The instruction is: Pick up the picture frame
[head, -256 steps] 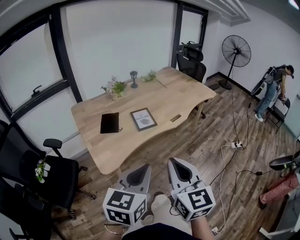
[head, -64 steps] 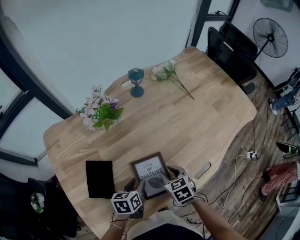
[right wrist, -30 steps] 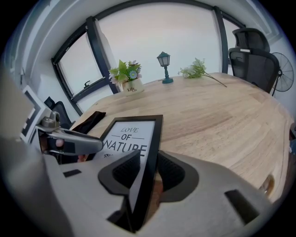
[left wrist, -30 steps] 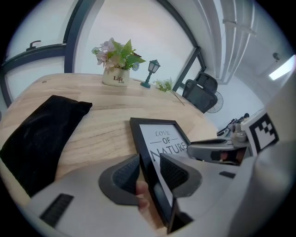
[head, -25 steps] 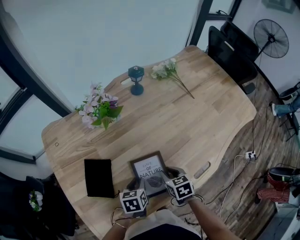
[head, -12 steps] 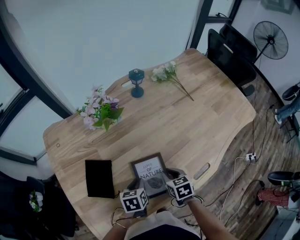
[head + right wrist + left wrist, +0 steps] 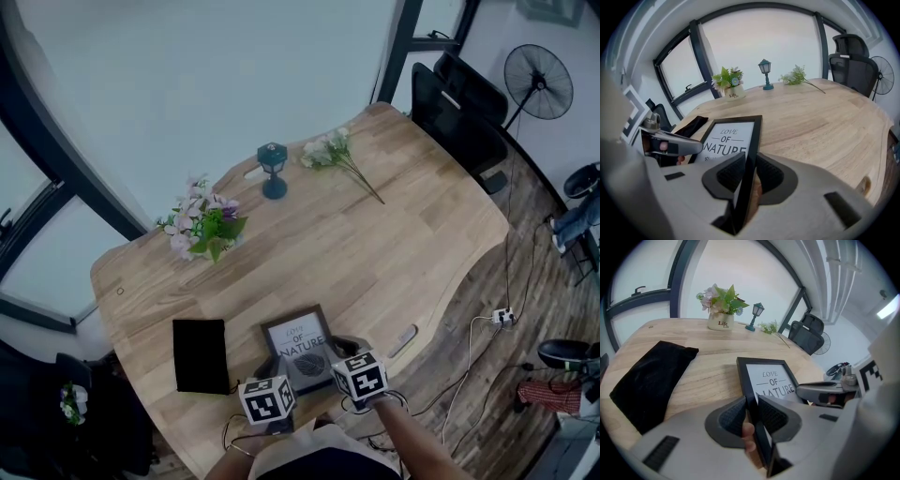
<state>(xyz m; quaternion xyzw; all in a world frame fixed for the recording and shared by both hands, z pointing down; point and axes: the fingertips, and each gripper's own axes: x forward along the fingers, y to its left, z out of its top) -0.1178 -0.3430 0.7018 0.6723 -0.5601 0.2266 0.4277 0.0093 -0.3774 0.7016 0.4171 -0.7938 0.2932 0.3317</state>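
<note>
Wooden worktop point(image 7: 375, 234) carries the picture frame point(image 7: 298, 339) at its near edge, close to you, with a black pouch point(image 7: 200, 354) just to its left. Your left tool point(image 7: 752, 403) straddles the frame's left border and your right tool point(image 7: 749, 165) its right border. Both have just been closing, and their pads clench the black moulding.
</note>
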